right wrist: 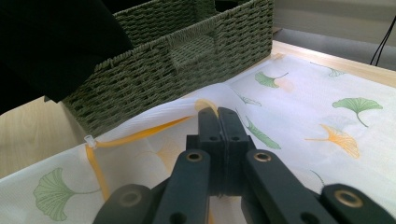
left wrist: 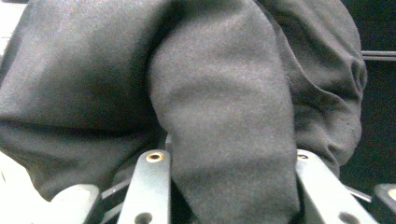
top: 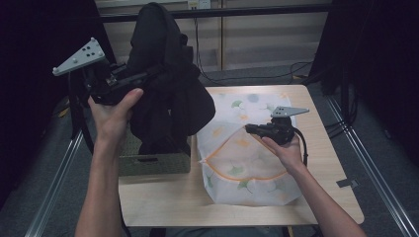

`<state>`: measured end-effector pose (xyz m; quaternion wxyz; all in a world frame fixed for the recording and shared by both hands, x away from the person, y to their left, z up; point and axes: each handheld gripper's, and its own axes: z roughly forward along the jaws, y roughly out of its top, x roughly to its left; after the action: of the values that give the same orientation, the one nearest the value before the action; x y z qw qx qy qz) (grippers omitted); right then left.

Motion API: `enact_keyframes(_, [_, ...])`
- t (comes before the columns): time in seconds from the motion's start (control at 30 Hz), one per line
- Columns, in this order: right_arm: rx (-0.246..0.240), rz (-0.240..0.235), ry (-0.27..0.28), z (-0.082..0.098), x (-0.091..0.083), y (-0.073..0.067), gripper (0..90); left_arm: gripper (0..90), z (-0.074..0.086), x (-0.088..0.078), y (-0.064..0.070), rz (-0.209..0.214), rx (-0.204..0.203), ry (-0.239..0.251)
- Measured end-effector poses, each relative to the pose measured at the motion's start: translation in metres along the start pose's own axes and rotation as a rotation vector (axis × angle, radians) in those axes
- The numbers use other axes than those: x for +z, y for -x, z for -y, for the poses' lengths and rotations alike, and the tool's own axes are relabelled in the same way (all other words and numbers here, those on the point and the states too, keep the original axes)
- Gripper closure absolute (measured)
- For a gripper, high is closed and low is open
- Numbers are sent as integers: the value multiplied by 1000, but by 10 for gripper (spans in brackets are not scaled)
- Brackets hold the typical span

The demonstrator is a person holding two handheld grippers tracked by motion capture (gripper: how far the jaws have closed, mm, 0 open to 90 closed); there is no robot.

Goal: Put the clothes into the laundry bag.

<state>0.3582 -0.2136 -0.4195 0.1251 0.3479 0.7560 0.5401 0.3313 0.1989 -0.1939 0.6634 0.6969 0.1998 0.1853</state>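
Black garment hangs clamped in the left gripper; the right gripper pinches the laundry bag's orange-zippered edge.

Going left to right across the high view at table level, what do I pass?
Left gripper clamped on the dark garment → green woven basket under the garment → white leaf-print laundry bag → right gripper, shut on the bag's orange-trimmed edge → bare table.
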Motion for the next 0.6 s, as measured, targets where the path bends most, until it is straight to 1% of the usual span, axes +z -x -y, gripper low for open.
enact_keyframes(0.03, [0,0,0,0,0,0,900,661,0,0,0,0,0,0])
enact_keyframes(0.1, [0,0,0,0,0,0,900,661,2,2,6,14,8,-4])
enact_keyframes(0.13, [0,0,0,0,0,0,900,661,4,4,9,28,5,-1])
enact_keyframes(0.17, [-3,0,-1,-1,0,0,900,660,5,5,14,43,11,-2])
enact_keyframes(0.2, [-4,0,0,-1,0,0,900,660,7,7,18,53,5,6])
enact_keyframes(0.23, [-4,0,0,-1,0,0,900,660,7,7,18,53,5,6])
enact_keyframes(0.27, [-4,-2,2,-2,0,-1,900,660,8,9,23,63,17,-1])
enact_keyframes(0.3, [-4,-2,2,-2,0,-1,900,660,8,9,23,63,17,-1])
enact_keyframes(0.33, [-5,-3,1,-2,0,-1,900,660,11,10,27,78,16,6])
enact_keyframes(0.37, [-3,-3,1,-2,0,-1,900,660,11,10,27,78,16,6])
enact_keyframes(0.4, [-3,-3,1,-2,0,-1,900,660,12,11,29,89,13,0])
enact_keyframes(0.43, [0,-6,4,-2,1,0,900,660,14,13,34,101,19,-3])
enact_keyframes(0.47, [-1,-6,3,-2,1,0,900,660,14,13,34,101,19,-3])
enact_keyframes(0.5, [-1,-6,3,-2,1,0,900,660,16,14,36,102,20,-5])
enact_keyframes(0.53, [0,-8,3,-2,0,0,900,660,19,15,40,114,22,-6])
enact_keyframes(0.57, [1,-8,3,-2,0,0,900,660,19,15,40,114,22,-6])
enact_keyframes(0.6, [2,-8,3,-2,1,0,900,660,23,16,44,129,26,-12])
